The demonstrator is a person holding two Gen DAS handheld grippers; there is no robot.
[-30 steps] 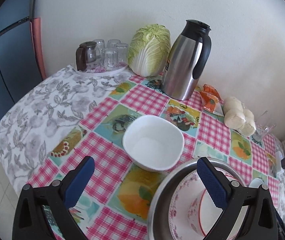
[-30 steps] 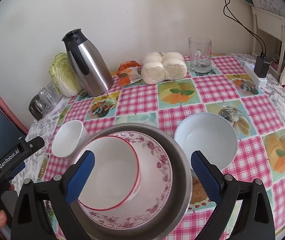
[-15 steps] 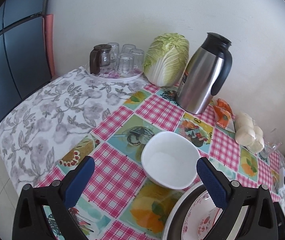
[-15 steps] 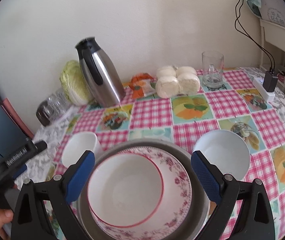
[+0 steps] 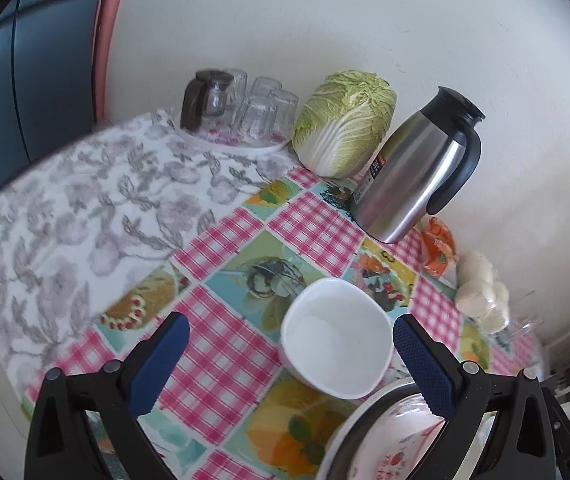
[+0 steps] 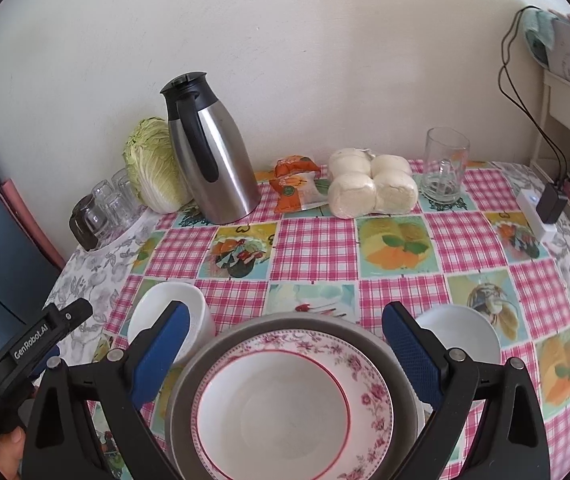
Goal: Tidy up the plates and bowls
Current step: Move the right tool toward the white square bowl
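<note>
The desk (image 6: 317,240), covered in a pink checked cloth, is carrying a metal basin (image 6: 399,364) near its front edge, and inside it a floral plate (image 6: 365,384) is holding a red-rimmed bowl (image 6: 273,412). A steel jug (image 6: 221,168), a cabbage (image 5: 345,124) and what is probably a bag of buns (image 6: 373,188) are standing along the wall. The left gripper (image 5: 291,364) is hovering with its jaws spread wide around a square white bowl (image 5: 337,344) just left of the basin, while the right gripper (image 6: 285,352) is hanging equally spread over the basin, with a round white bowl (image 6: 465,336) sitting just beside the basin's right rim.
</note>
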